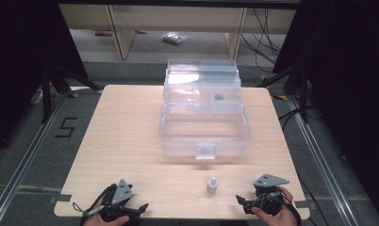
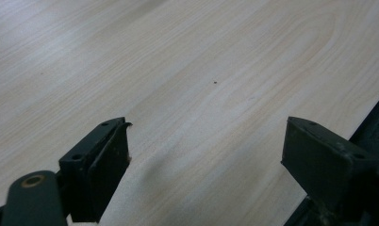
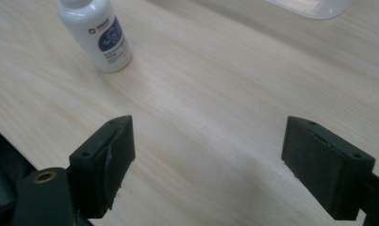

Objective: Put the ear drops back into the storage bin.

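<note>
**Small white bottle waits between two open grippers**

A small white dropper bottle stands upright on a pale wooden table, just in front of a clear plastic organiser box with its tiers spread open. The bottle is apart from the box, near its front latch. To the bottle's left, the left gripper rests at the table's near edge, jaws wide and empty. To the bottle's right, the right gripper points toward it, jaws also wide with nothing between them. The bottle looks light, rigid and smooth, so it may tip or slip easily. Its round labelled body, below the narrow cap, seems the safest place to grip.
</note>
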The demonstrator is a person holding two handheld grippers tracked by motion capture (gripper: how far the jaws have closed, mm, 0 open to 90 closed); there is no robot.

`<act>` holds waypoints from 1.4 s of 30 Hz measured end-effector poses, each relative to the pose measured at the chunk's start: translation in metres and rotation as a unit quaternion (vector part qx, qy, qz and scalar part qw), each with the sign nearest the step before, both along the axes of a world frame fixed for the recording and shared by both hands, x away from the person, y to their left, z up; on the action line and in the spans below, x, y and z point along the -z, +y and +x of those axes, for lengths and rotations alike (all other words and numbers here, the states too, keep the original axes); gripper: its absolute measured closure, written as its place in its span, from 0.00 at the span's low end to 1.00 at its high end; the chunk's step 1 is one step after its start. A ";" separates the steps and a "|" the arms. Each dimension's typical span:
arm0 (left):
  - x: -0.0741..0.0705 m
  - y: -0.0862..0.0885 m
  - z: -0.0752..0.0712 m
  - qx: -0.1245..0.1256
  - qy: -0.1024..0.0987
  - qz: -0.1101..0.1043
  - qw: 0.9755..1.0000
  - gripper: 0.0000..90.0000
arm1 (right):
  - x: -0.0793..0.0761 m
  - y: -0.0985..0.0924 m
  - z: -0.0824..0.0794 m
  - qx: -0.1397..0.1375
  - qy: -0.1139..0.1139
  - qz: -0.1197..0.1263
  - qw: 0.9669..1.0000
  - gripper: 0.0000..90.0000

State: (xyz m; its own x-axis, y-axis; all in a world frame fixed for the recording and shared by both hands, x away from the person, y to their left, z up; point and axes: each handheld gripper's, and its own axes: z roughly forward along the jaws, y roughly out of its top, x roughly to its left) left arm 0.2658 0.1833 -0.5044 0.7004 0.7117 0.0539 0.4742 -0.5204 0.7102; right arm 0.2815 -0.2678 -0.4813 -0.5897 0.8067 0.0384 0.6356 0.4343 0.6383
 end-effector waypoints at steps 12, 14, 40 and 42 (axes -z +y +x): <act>0.001 0.000 0.000 -0.001 0.002 0.000 1.000 0.17 | -0.015 0.016 0.001 -0.025 0.033 -0.024 0.999 0.21; 0.001 0.000 0.000 0.000 0.004 -0.001 1.000 0.17 | -0.016 0.018 0.002 -0.032 0.034 -0.029 0.998 0.21; 0.001 0.000 0.001 -0.001 0.003 0.000 1.000 0.17 | -0.031 0.070 0.025 -0.137 0.034 -0.114 0.983 0.31; 0.001 0.000 0.001 -0.001 0.002 -0.001 1.000 0.17 | -0.031 0.074 0.028 -0.154 0.033 -0.116 0.981 0.32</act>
